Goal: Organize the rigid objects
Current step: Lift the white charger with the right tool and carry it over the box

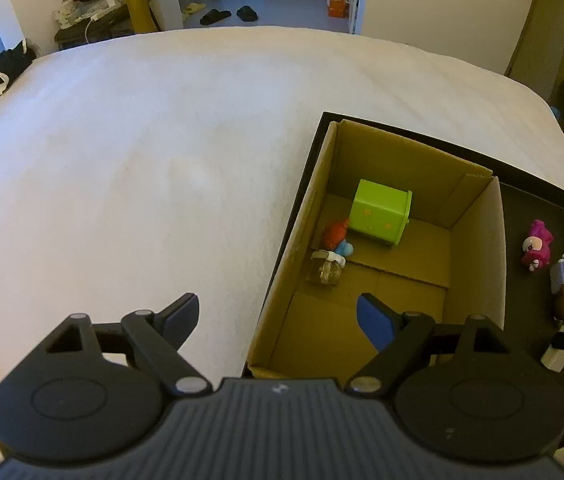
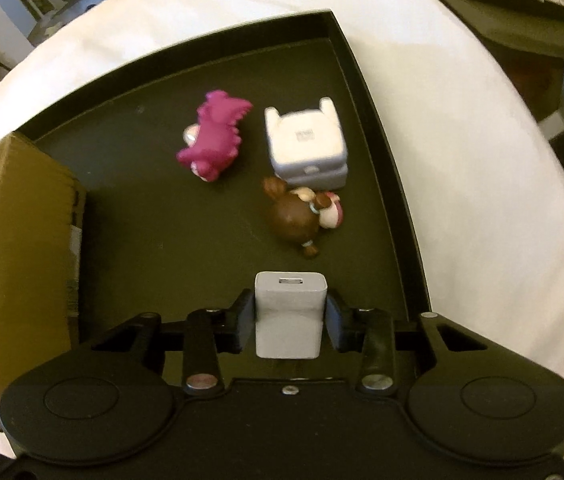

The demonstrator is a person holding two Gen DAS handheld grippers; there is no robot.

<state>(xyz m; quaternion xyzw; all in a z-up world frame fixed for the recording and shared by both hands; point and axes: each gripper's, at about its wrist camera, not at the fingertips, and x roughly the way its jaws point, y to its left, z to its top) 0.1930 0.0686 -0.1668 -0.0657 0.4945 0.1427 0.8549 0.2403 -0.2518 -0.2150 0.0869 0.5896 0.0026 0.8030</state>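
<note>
Right tool (image 2: 288, 322) is pinching a small white plastic charger block (image 2: 290, 316) across its two flat sides, its pads set about midway along the body and the port end pointing away from me. It hangs over the near part of the shallow black tray (image 2: 378, 128) that lies on the white bed (image 2: 462, 168).

I judge the block light, stiff and smooth-skinned, so it could slide out of the pads if I swing it fast; the flat parallel faces are the right place to hold it, and I would keep the grip as it is.

Further in on the tray floor lie a magenta plastic dinosaur figure (image 2: 214, 140), a white boxy plastic adapter (image 2: 306, 144) and a brown glossy doll figure (image 2: 298, 220), the last two touching or nearly so. All look hard and small.

Left tool (image 1: 280, 320) is spread wide with nothing between its pads, poised above the near corner of the open brown cardboard box (image 1: 478, 232), which sits in the tray. Inside it are a lime green plastic cube (image 1: 380, 212) and a small red and blue figure (image 1: 336, 240), with bare floor toward me.

The box wall stands taller than the tray rim, so I would have to lift over it. Open bed surface lies broad to the left.
</note>
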